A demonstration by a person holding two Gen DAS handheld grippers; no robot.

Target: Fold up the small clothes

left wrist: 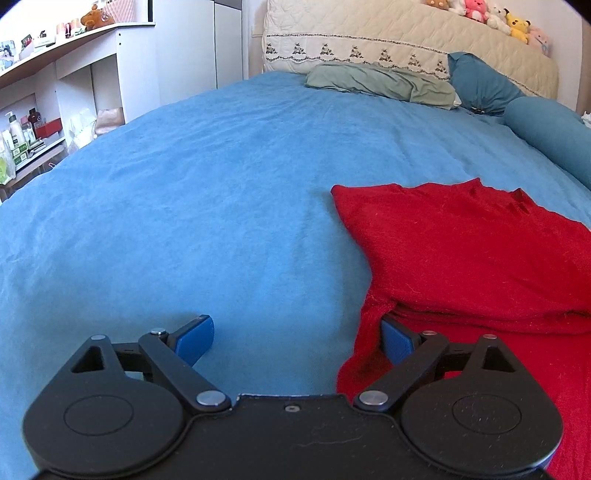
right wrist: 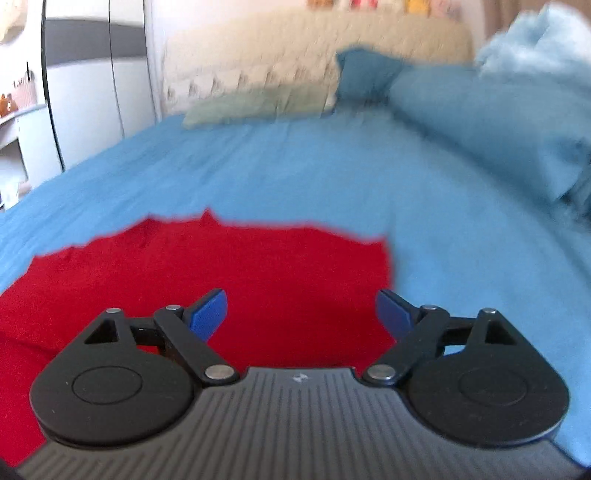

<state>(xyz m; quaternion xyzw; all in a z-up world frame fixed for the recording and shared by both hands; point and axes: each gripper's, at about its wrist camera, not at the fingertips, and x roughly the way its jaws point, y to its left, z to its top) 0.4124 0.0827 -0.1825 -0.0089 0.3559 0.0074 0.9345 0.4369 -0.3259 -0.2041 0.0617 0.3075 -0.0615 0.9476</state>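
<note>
Blue bedsheet point(left wrist: 184, 206) fills the left wrist view; the red garment point(left wrist: 461, 258) lies lower right, the left tongs point(left wrist: 297, 341) spread wide at its edge. Right wrist view, blurred: right tongs point(right wrist: 301, 312) gape over the garment, lower left.

home bedroom: bed w/ blue sheet point(left wrist: 221, 177), pillows point(left wrist: 380, 83), plush toys point(left wrist: 491, 14), shelves point(left wrist: 62, 48).

Bright daylight fills both fisheye views, edges bowed and dark-cornered; the left is sharp, the right smeared by motion blur.
</note>
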